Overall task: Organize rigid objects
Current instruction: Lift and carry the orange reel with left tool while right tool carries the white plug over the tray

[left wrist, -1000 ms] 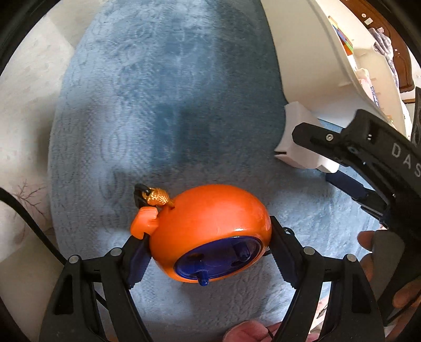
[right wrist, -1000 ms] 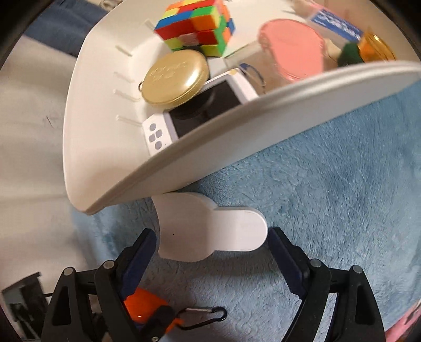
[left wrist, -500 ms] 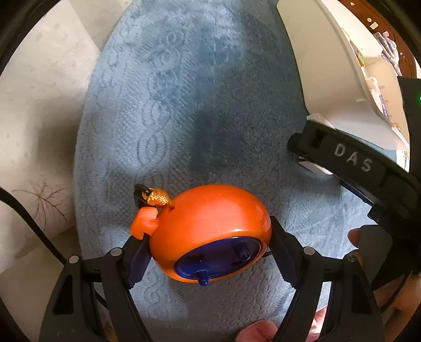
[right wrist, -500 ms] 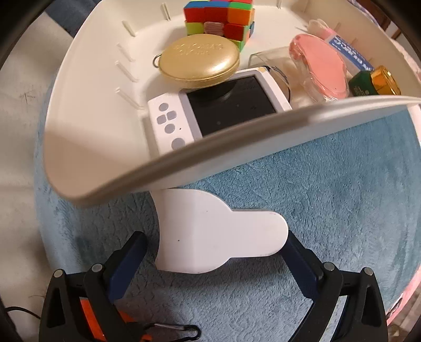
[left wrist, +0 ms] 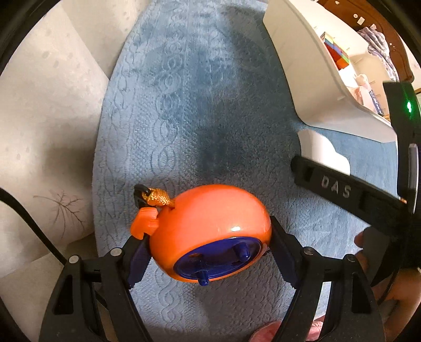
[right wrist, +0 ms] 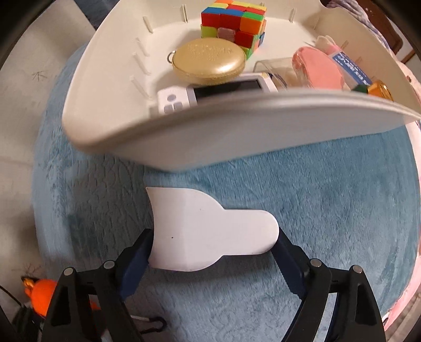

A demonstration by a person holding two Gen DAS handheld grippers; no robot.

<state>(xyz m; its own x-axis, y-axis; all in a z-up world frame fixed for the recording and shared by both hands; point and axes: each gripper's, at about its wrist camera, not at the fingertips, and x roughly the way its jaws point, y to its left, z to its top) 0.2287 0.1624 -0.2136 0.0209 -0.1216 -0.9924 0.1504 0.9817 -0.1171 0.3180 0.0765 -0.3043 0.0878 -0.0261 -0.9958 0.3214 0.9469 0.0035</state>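
Two tongs, each with one thing between its pads, over a blue mat (left wrist: 200, 110).

Left tongs (left wrist: 210, 252) clamp an orange case (left wrist: 210, 229) with a blue face, held above the mat; a gold knot (left wrist: 158, 198) sits at its top. Right tongs (right wrist: 213, 247) are closing around a white piece (right wrist: 208, 234) on the mat, pads at its two ends, just before a white tray (right wrist: 184, 136). Inside the tray: cube (right wrist: 234, 23), gold case (right wrist: 210, 60), white handheld (right wrist: 210, 92), pink thing (right wrist: 318, 71).
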